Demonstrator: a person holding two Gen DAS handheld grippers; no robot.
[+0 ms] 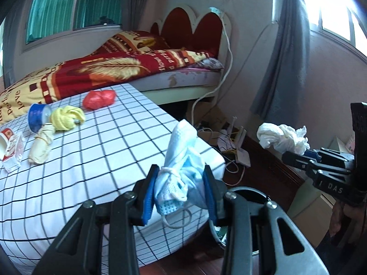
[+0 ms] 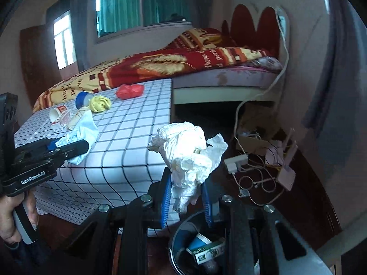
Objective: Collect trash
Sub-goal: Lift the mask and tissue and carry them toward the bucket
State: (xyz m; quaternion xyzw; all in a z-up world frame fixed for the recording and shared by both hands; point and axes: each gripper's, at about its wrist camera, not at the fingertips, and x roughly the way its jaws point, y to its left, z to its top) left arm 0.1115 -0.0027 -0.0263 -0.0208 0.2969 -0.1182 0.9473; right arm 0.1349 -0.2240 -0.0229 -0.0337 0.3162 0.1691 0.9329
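- Checked white cloth covers the desk (image 1: 96, 160), the largest thing in play; leftover trash sits toward its 10 o'clock corner in the left wrist view: a red crumpled bag (image 1: 99, 99), a yellow wad (image 1: 67, 117), a blue cup (image 1: 37, 117), a beige bundle (image 1: 40, 147) and a red-and-white packet (image 1: 11, 153).
- Dark bin (image 2: 183, 233) stands on the floor at the desk's near edge, at 6 o'clock under the right hand-held gripper; it already holds a green-and-white carton (image 2: 209, 253) and a blue-and-white cup (image 2: 197, 243).
- Right hand-held gripper (image 2: 187, 202) is clenched on a crumpled white tissue (image 2: 185, 153), which hangs almost straight above the bin mouth. My judgement: lower it a little, centre it over the opening, then let go (a light tissue may cling to a pad (image 2: 165, 202), so open wide).
- Left hand-held gripper (image 1: 180, 191) is grasping a balled blue face mask (image 1: 183, 160) over the desk's edge, with the bin rim (image 1: 247, 190) at about 4 o'clock of it. It should wait clear of the other tool, then swing over the opening.
- Loose ear loop (image 1: 177, 220) dangles below the mask (it could catch the rim), so drop from well inside the mouth.
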